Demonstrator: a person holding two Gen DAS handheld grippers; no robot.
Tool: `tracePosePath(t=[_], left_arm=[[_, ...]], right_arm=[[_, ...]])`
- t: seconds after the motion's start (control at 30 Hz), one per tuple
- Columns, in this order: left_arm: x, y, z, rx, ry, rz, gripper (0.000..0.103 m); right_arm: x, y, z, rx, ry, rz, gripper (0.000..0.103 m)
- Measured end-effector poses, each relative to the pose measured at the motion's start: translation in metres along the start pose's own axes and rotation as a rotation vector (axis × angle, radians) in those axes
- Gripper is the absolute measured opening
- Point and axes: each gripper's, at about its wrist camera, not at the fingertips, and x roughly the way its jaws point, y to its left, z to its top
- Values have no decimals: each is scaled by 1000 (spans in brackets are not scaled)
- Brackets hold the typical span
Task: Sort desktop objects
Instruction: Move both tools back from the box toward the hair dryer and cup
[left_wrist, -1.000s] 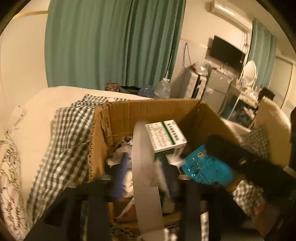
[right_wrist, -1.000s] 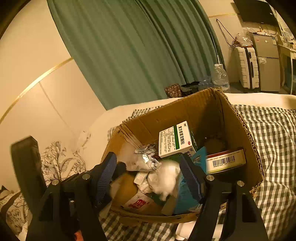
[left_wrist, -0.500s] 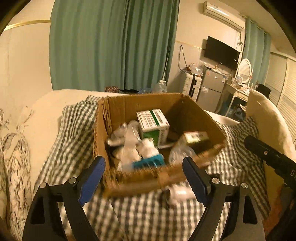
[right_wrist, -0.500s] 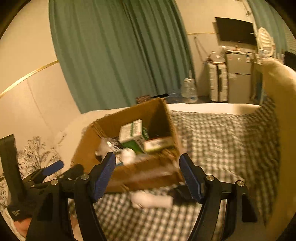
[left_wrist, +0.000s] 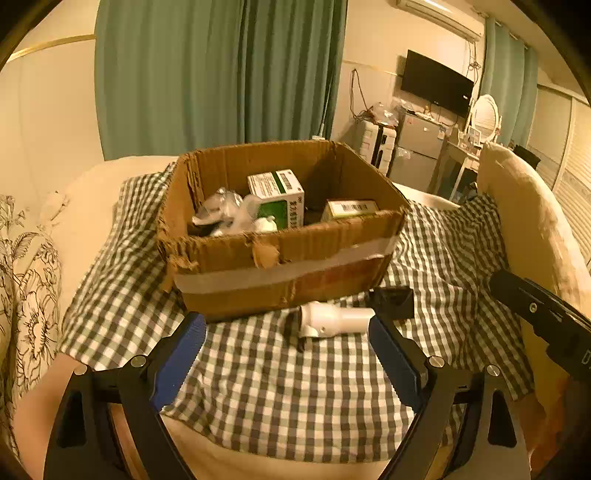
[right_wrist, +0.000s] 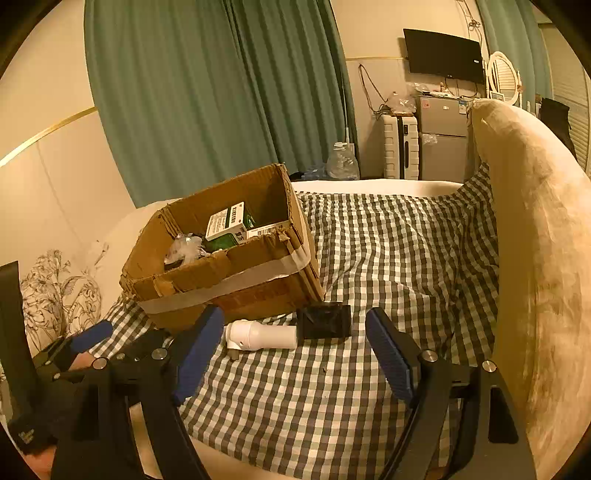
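A torn cardboard box (left_wrist: 280, 258) stands on a checked cloth (left_wrist: 295, 387). In it are a green and white carton (left_wrist: 277, 195), a smaller carton (left_wrist: 351, 208), crumpled plastic (left_wrist: 221, 210) and a white bottle (left_wrist: 266, 223). On the cloth in front of the box lie a white tube (left_wrist: 332, 323) and a small black case (left_wrist: 391, 301). My left gripper (left_wrist: 284, 323) hovers short of the tube, its jaws opening with nothing gripped. My right gripper (right_wrist: 295, 314) is beside it over the white tube (right_wrist: 262, 334) and the black case (right_wrist: 325, 321), its jaws also opening and empty.
A big beige cushion (right_wrist: 535, 258) rises along the right side. Floral bedding (left_wrist: 33, 280) lies at the left. Behind the bed are green curtains (left_wrist: 221, 74), a suitcase (right_wrist: 400, 147), a small fridge (right_wrist: 441, 140) and a wall television (right_wrist: 443, 55).
Both grippers have drawn back from above the box to the cloth in front of it. The grey band seen between my left fingers is gone, and both pairs of jaws stand wider.
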Motion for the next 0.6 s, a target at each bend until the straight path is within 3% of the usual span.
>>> tracePosePath(t=[0.6], left_arm=[[70,-29,-33,38,137,-49,93]], right_arm=[[56,-37,-24,48,89,-60,80]])
